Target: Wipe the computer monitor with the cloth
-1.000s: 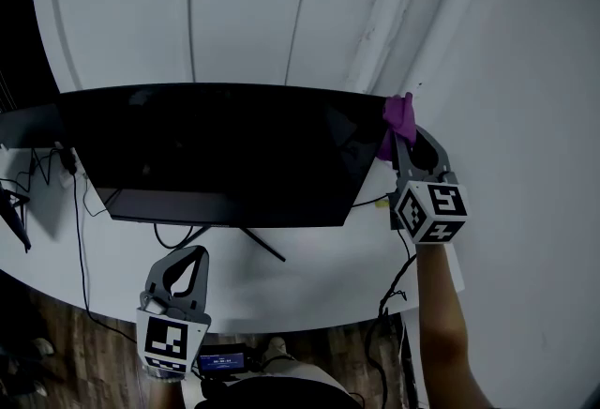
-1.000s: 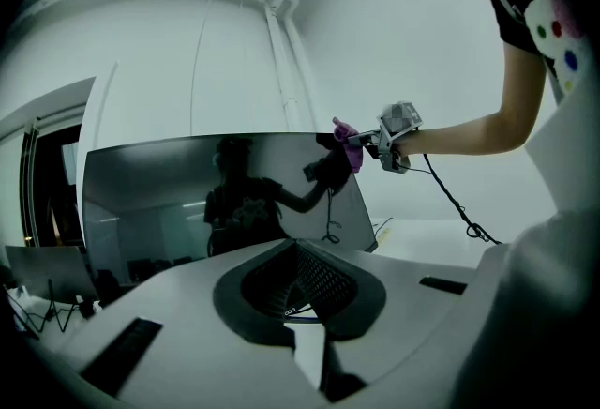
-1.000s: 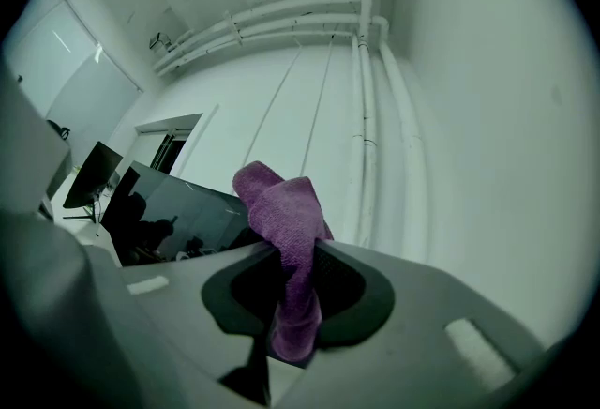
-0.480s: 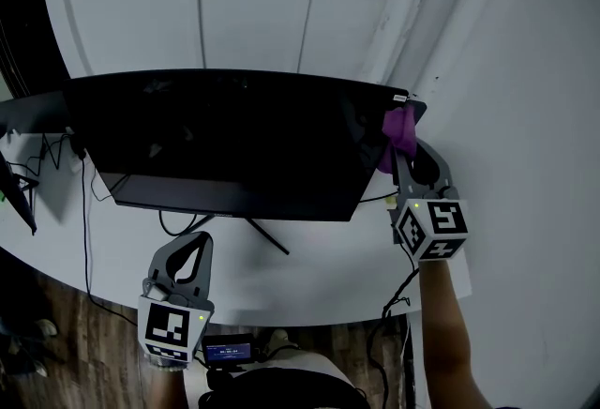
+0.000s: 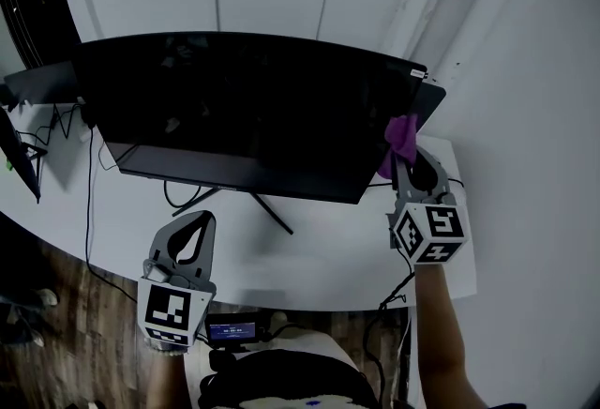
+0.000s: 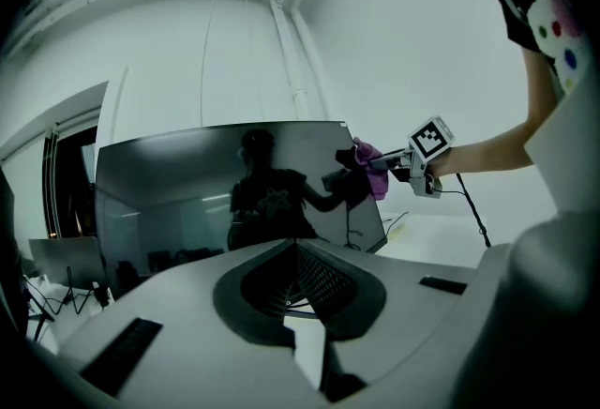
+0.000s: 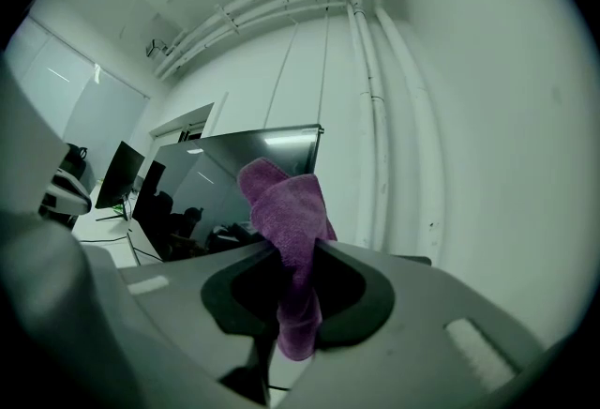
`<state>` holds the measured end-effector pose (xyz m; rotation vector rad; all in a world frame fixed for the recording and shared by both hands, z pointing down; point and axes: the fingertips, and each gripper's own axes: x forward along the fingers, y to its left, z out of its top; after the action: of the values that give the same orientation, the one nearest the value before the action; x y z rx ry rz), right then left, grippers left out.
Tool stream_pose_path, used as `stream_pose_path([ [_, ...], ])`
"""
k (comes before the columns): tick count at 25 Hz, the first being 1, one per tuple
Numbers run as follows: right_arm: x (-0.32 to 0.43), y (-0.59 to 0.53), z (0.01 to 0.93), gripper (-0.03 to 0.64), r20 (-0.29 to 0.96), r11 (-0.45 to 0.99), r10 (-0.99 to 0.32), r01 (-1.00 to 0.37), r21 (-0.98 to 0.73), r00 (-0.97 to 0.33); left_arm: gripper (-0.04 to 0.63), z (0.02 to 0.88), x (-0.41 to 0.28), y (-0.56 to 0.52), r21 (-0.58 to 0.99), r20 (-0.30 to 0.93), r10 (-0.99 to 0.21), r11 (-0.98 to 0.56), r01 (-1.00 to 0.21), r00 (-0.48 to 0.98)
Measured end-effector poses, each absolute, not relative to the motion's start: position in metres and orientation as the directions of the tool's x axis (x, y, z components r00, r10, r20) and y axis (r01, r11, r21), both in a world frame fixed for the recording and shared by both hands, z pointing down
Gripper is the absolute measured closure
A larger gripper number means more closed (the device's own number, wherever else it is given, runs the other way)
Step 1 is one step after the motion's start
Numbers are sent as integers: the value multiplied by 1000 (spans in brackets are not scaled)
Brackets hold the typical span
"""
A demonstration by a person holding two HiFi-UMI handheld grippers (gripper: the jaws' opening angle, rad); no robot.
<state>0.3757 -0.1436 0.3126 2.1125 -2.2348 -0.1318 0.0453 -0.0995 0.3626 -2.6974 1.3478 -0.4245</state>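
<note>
My right gripper [image 5: 400,154] pinches a purple cloth [image 5: 402,135] between its jaws, holding the bunched fabric at the right edge of the dark computer monitor [image 5: 244,107], about halfway up the screen. My left gripper [image 5: 194,219] hangs in front of the monitor, below its lower left corner, jaws pressed together on nothing. The monitor's stand rests on a white desk [image 5: 328,252], cables trailing beneath the screen.

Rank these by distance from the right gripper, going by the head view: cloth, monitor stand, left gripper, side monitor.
1. cloth, pinched by the right gripper
2. monitor stand, desk centre
3. left gripper, lower left
4. side monitor, far left
</note>
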Motion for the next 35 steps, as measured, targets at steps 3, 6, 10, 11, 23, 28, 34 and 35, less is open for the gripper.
stream_pose_path([
  [3,377,-142,329,538,8,69,-998,-994,85,-69,589,365,46,-97,-211,209,-805,-592,-778,555],
  [6,376,-142,345,538,32,84,-996,-994,72,-81,588,366,50,-98,-208,214,-809,-585,-784,547],
  [10,376,-141,364,538,63,93,-994,-994,62,-89,589,366,51,-100,-212,205,-817,-575,-790,539],
  [11,376,-141,368,538,72,93,-993,-994,61,-89,589,365,52,-100,-209,204,-818,-573,-793,538],
  [23,374,-133,437,538,200,58,-978,-998,-6,-58,588,374,36,-111,-214,209,-827,-559,-801,521],
  [28,374,-130,467,538,255,31,-966,-998,-60,-45,589,380,36,-115,-212,213,-823,-565,-798,526],
  [34,377,-128,495,538,312,-11,-950,-992,-126,-29,588,379,33,-118,-184,216,-822,-564,-805,527],
  [35,377,-128,499,538,320,-20,-947,-990,-136,-24,588,380,31,-120,-185,218,-823,-563,-805,525],
])
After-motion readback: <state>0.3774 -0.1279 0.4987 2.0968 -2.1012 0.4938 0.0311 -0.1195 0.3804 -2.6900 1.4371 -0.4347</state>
